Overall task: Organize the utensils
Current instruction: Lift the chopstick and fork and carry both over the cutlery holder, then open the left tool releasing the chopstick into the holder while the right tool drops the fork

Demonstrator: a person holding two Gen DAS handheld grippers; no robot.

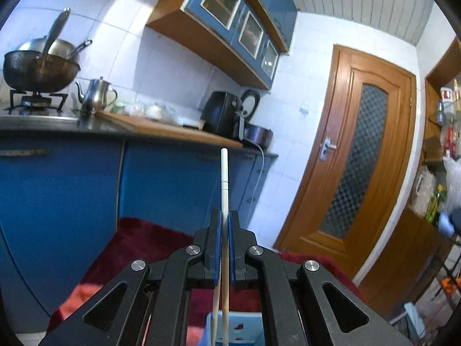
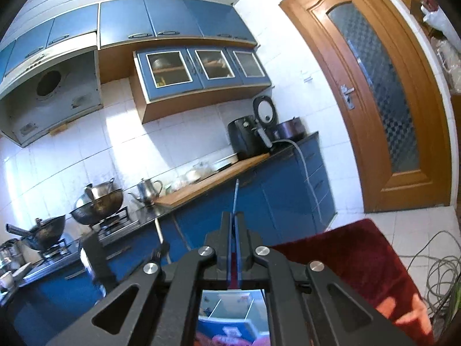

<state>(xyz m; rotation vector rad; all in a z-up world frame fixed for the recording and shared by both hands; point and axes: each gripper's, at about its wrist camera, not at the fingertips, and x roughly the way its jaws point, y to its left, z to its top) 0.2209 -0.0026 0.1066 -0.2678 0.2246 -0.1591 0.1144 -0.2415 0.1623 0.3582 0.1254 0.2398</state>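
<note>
Kitchen: white tiled wall [image 2: 86, 155], blue base cabinets [image 1: 57, 190], 3 glass-fronted wall cabinets [image 2: 201, 69], wooden door [image 1: 354, 155] with frosted pane, white tiled floor [image 2: 415, 230], sunlight patches.

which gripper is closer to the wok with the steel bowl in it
Left, probably. From the left gripper the wok looms large, up and to its left. From the right gripper the same wok looks smaller, far off to its left.
</note>
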